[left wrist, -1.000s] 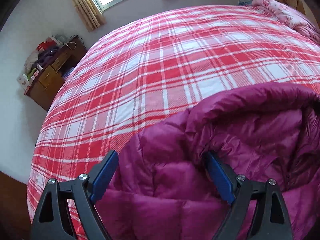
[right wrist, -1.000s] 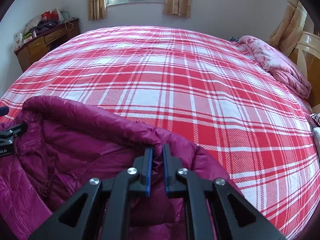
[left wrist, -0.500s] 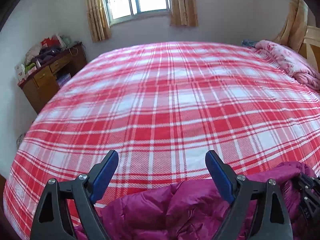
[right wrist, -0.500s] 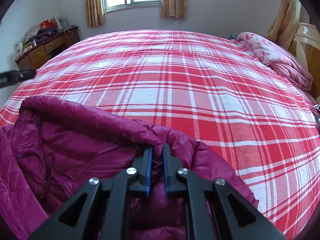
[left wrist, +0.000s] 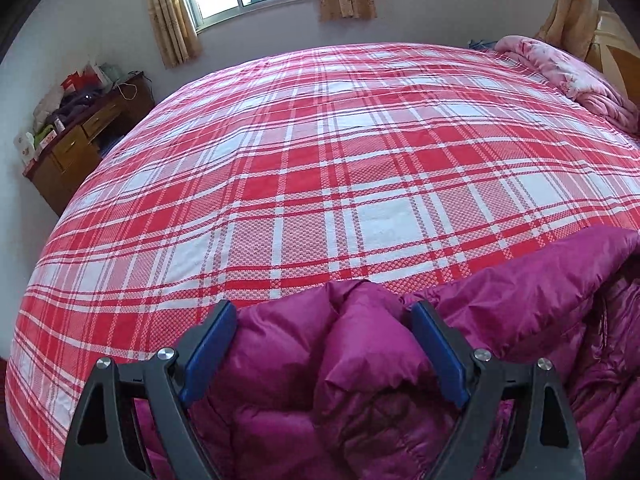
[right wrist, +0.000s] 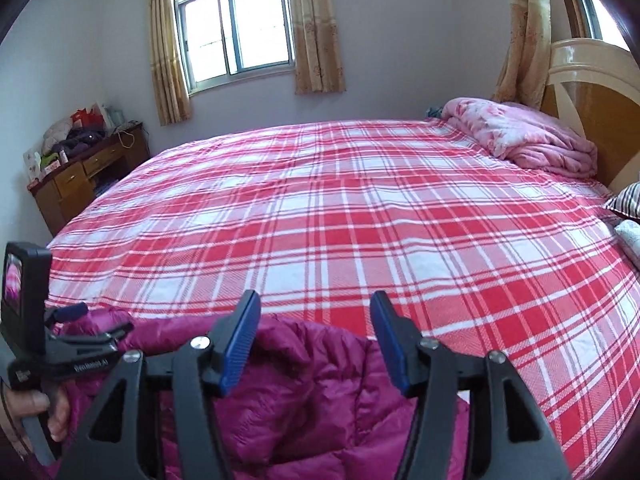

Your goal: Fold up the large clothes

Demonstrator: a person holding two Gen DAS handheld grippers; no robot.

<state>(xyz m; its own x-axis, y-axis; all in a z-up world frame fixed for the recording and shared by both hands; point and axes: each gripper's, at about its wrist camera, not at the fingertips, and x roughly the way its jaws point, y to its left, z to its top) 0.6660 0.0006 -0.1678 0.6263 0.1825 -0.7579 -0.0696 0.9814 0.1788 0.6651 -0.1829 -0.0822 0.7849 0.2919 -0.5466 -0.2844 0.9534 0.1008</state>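
A magenta quilted down jacket (left wrist: 400,380) lies at the near edge of the red and white plaid bed (left wrist: 340,160). My left gripper (left wrist: 324,332) is open, its blue pads on either side of a bunched fold of the jacket. In the right wrist view the jacket (right wrist: 312,392) lies under my right gripper (right wrist: 316,340), which is open and empty above its edge. The left gripper (right wrist: 80,320) shows there at the far left, held in a hand.
A folded pink quilt (right wrist: 528,136) lies at the bed's far right by the headboard (right wrist: 592,92). A wooden desk (right wrist: 80,176) with clutter stands at the left wall. A striped pillow (right wrist: 628,204) sits at the right edge. A curtained window (right wrist: 236,32) is in the far wall.
My right gripper has opened and let go of the jacket edge, and has tilted upward. My left gripper has come down over the jacket's bunched fold.
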